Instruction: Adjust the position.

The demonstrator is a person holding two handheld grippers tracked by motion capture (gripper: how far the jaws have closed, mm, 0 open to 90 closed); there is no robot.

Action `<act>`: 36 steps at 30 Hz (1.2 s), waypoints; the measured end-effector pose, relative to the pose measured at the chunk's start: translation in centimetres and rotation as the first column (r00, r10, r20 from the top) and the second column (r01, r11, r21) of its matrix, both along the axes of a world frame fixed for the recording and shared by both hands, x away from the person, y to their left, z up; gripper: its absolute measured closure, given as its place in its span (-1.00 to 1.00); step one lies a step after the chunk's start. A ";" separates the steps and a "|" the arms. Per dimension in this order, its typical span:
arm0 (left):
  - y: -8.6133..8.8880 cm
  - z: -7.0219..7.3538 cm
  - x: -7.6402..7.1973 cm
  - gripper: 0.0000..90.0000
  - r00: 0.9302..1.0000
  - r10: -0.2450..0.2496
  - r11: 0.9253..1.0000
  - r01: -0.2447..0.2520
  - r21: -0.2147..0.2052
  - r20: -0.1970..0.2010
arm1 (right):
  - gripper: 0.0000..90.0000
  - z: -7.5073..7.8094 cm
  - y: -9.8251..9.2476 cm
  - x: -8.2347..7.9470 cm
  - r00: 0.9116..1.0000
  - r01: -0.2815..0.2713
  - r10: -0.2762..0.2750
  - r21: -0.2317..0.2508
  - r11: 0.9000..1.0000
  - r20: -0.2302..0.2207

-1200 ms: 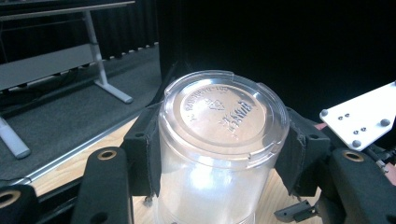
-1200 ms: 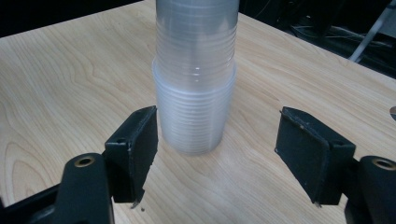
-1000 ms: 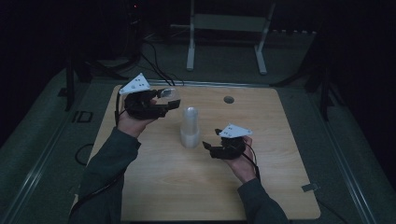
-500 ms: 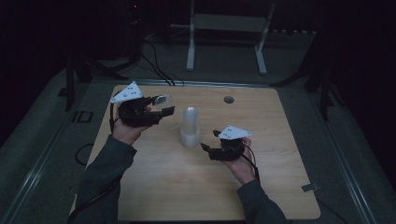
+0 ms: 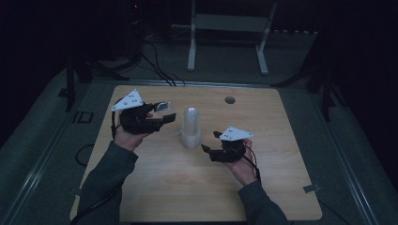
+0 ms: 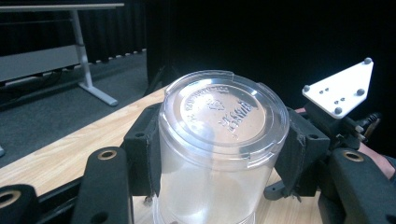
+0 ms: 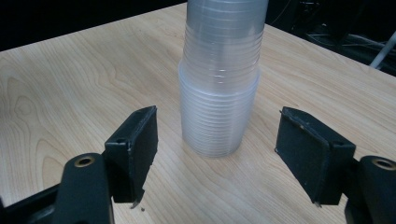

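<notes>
The left fingers clench a single clear plastic cup by its sides, base toward the gripper camera, its long axis running along the fingers. In the high view this cup lies roughly level, held above the table just left of the cup stack. The right fingers stand released, apart on either side of the upright stack, not touching it. The stack stands upside down near the table's middle.

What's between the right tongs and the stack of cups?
Just bare wooden table. In the right gripper view, the open right tongs face the stack of cups without touching.
</notes>
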State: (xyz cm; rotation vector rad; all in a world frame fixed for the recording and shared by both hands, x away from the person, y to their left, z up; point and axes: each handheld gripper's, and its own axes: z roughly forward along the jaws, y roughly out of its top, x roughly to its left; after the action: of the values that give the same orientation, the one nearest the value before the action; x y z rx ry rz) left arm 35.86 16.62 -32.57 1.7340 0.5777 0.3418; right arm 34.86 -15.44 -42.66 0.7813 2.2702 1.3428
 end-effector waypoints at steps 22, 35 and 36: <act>0.0 -2.9 -0.6 -0.08 0.999 -0.027 0.999 0.026 -0.034 -0.034 | -0.35 0.6 0.0 -0.1 1.000 -0.015 0.014 0.040 0.999 0.007; -0.1 -4.2 -0.6 -0.08 0.997 -0.057 0.996 0.054 -0.065 -0.051 | -0.35 1.2 0.4 -0.1 0.999 -0.027 0.026 0.057 0.998 0.022; -0.1 -4.3 -0.6 -0.08 0.997 -0.057 0.996 0.054 -0.067 -0.054 | -0.35 1.3 0.5 -0.1 0.999 -0.028 0.027 0.057 0.998 0.024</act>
State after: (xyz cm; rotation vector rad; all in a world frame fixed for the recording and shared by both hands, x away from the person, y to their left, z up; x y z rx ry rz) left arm 35.24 16.53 -36.85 1.6973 0.5735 0.2338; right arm 34.71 -14.99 -41.35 0.7516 2.2412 1.4274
